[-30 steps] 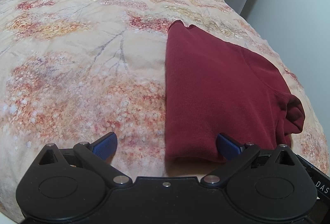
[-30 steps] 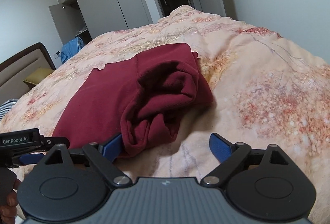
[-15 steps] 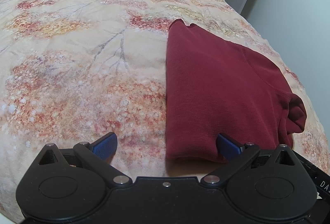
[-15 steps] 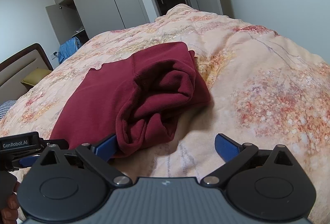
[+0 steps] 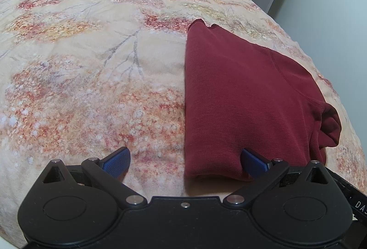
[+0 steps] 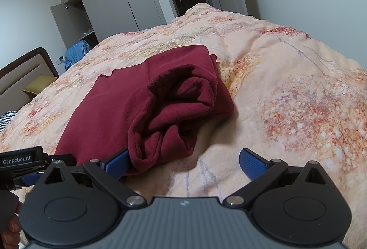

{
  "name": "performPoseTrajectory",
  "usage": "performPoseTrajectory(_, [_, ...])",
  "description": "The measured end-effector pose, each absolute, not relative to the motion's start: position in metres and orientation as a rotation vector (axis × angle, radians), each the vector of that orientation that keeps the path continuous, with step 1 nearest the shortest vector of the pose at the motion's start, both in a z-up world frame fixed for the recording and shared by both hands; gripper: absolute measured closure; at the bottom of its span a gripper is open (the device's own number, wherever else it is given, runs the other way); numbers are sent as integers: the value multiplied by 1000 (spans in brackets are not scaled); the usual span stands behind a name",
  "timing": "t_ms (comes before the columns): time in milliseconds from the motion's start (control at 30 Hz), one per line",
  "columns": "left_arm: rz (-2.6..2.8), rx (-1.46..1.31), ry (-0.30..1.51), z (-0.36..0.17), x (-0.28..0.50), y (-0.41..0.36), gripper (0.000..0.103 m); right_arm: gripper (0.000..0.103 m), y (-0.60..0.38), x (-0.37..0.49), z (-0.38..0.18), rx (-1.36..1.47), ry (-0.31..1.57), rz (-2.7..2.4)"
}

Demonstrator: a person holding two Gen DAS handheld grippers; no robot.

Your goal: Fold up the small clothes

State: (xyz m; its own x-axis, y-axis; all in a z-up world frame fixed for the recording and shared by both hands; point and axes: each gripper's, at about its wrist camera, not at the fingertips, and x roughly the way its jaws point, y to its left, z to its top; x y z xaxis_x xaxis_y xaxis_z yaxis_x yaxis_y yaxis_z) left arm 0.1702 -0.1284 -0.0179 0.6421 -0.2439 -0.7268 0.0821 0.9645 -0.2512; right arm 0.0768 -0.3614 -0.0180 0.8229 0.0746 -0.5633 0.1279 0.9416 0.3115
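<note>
While your left gripper [image 5: 184, 160] and right gripper [image 6: 183, 160] both stand wide apart, neither clamps the folded dark-red knit garment [image 5: 240, 93]. It lies on the floral peach quilt [image 5: 91, 65], bunched at one end

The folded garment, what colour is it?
Dark red garment, shown best in the left wrist view.

Two low, close wrist views across the bed [image 5: 91, 65], sharing the maroon garment [image 5: 240, 99]

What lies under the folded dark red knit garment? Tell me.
The dark red knit garment lies on the floral peach quilt, which shows all around it. Anything beneath its folded layers is covered.
</note>
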Motion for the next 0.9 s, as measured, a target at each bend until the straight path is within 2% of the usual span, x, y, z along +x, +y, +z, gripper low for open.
performPoseTrajectory(433, [-177, -199, 888, 6, 181, -122, 1, 0, -364, 75, -5, 346, 634, -13])
performPoseTrajectory(633, [-156, -194, 806, 21, 198, -117, 1, 0, -377, 51, 24, 341, 489, 26])
performPoseTrajectory(733, [-109, -180, 784, 17, 214, -118, 1, 0, -388, 62, 30, 338, 436, -13])
performPoseTrajectory(900, [-153, -147, 781, 13, 238, -127, 1, 0, -413, 108, 27, 392, 451, -66])
